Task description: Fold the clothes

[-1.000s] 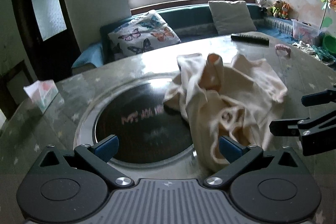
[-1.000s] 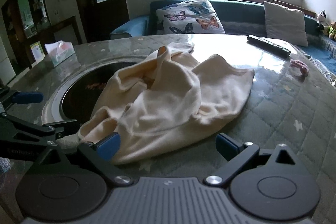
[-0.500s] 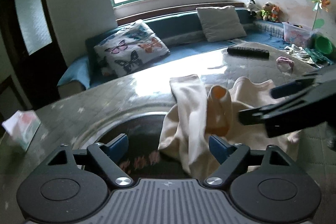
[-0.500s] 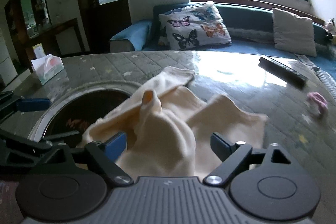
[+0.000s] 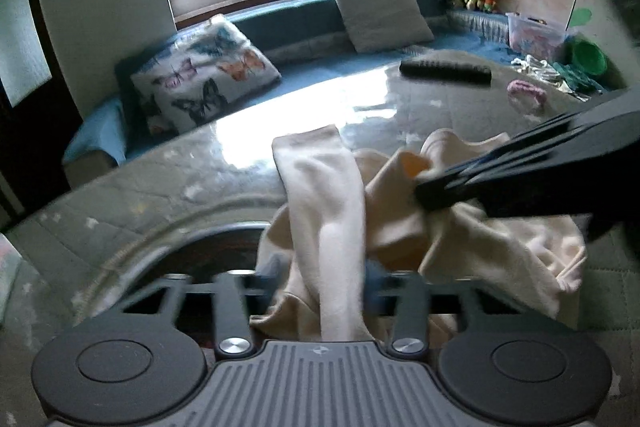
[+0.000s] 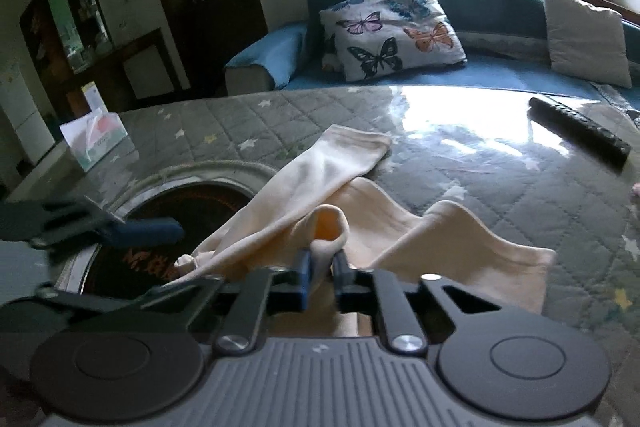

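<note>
A crumpled cream garment (image 5: 400,227) lies on the quilted table, partly over a round dark inset. It also shows in the right wrist view (image 6: 360,227), with one sleeve stretched toward the far side. My left gripper (image 5: 320,281) has its jaws closed in on a sleeve fold near the inset. My right gripper (image 6: 320,273) is shut on a raised fold at the garment's middle. The right gripper shows in the left wrist view (image 5: 440,193) coming in from the right. The left gripper shows in the right wrist view (image 6: 152,231) at the left.
A black remote (image 6: 580,135) lies on the far right of the table (image 6: 520,211). A tissue box (image 6: 94,139) stands at the far left. A small pink item (image 5: 526,93) lies near the remote. The round dark inset (image 6: 180,215) has a metal rim. A sofa with cushions (image 6: 392,31) stands behind.
Both grippers moved in over the garment and closed from open onto folds of it. The cloth is bunched and lifted at the middle.
</note>
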Tool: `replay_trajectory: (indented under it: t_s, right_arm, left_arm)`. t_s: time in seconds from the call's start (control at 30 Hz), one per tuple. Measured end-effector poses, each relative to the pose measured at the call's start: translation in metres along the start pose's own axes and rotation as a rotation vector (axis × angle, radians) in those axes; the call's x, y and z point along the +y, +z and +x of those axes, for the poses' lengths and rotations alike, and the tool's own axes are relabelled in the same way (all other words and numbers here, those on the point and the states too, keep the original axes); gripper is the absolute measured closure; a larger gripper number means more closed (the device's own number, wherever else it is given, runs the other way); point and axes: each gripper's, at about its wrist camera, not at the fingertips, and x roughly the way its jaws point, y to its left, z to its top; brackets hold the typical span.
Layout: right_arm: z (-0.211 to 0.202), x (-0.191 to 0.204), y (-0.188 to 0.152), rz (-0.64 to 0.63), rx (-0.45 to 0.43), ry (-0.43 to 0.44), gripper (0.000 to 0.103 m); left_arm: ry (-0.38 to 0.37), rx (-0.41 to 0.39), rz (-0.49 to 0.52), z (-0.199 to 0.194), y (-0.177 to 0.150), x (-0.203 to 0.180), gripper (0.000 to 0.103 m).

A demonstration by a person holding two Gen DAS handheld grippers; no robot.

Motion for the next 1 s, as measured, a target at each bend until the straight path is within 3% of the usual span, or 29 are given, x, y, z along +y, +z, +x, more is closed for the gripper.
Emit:
replay_trajectory:
  t_s: [0.17, 0.47, 0.7, 0.83, 1.0]
  right_arm:
    - [-0.032, -0.010, -0.005, 0.014, -0.059, -0.045, 0.096]
    - [-0.108, -0.049, -0.038, 0.119, -0.156, -0.165, 0.097]
    - [-0.158, -0.077, -0.082, 0.216, -0.183, -0.234, 0.097]
    - [-0.179, -0.083, -0.109, 0.256, -0.167, -0.248, 0.097]
    - [-0.182, -0.086, -0.137, 0.270, -0.064, -0.282, 0.090]
  left_arm:
    - [0.015, -0.009, -0.059, -0.009, -0.009, 0.012, 0.099]
    - [0.110, -0.041, -0.192, -0.067, -0.039, 0.048, 0.100]
    - [0.118, -0.045, -0.270, -0.124, -0.074, 0.062, 0.100]
    - [0.093, -0.013, -0.273, -0.149, -0.098, 0.057, 0.100]
    - [0.093, 0.060, -0.231, -0.153, -0.118, 0.049, 0.095]
